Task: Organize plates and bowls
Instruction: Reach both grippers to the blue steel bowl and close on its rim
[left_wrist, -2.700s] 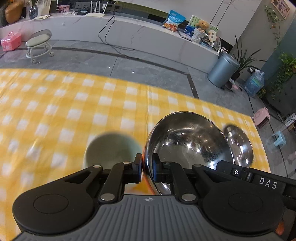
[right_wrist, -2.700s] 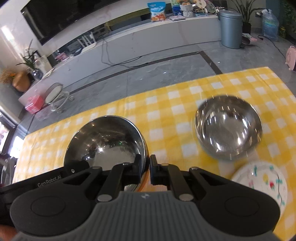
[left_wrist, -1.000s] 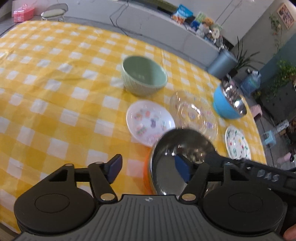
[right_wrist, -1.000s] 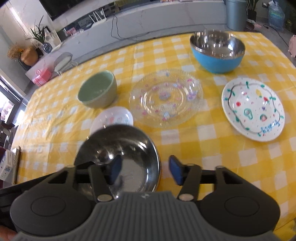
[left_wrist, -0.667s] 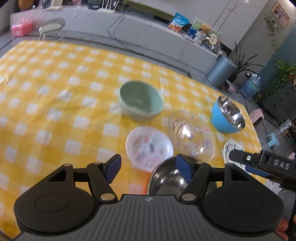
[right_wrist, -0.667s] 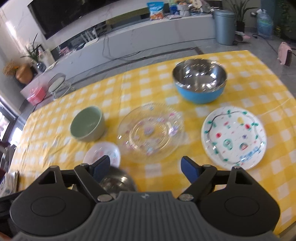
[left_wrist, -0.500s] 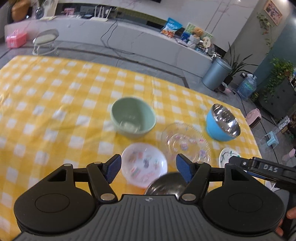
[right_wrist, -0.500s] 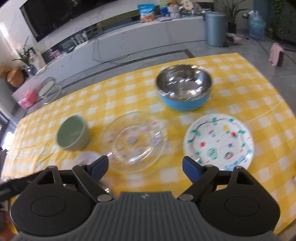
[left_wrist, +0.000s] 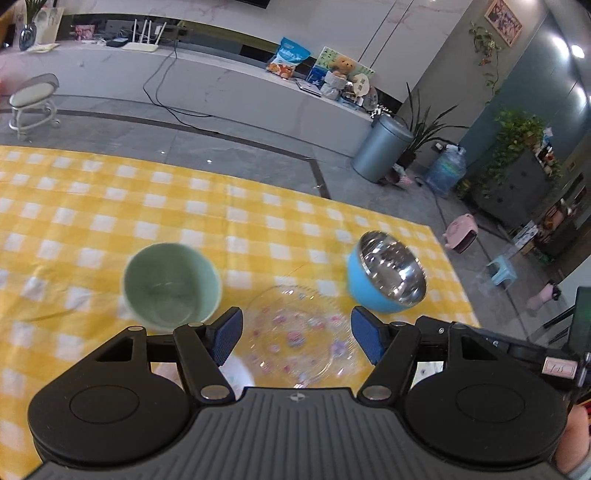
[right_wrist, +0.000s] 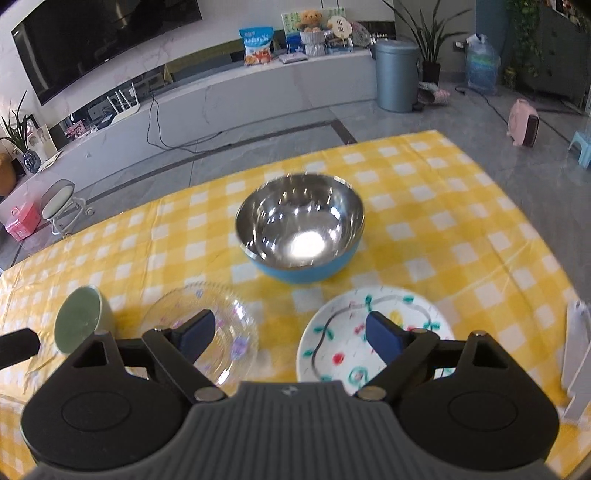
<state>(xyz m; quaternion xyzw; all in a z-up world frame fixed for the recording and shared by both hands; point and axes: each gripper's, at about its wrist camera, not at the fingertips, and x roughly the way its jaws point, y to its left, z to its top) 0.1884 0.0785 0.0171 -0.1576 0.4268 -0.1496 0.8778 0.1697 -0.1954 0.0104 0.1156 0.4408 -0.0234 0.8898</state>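
Observation:
My left gripper (left_wrist: 296, 334) stands open and holds nothing, hovering over a clear glass plate (left_wrist: 299, 332) with coloured dots. A pale green bowl (left_wrist: 171, 286) sits to its left, a steel bowl with a blue outside (left_wrist: 386, 280) to its right. A bit of a small white plate (left_wrist: 236, 373) shows under the left finger. My right gripper (right_wrist: 290, 334) is also open and holds nothing. It hangs above the gap between the glass plate (right_wrist: 221, 317) and a white painted plate (right_wrist: 340, 347), with the blue bowl (right_wrist: 299, 229) ahead and the green bowl (right_wrist: 79, 319) at far left.
A yellow checked cloth (right_wrist: 443, 229) covers the table; its far and right edges drop to a grey floor. A white upright object (right_wrist: 576, 350) stands at the table's right edge. A grey bin (left_wrist: 382, 147) and a stool (left_wrist: 33, 99) stand beyond.
Both grippers let go of the steel bowl they were shut on and opened. They drew back and up; that bowl slid out of view below, and the far dishes came into sight.

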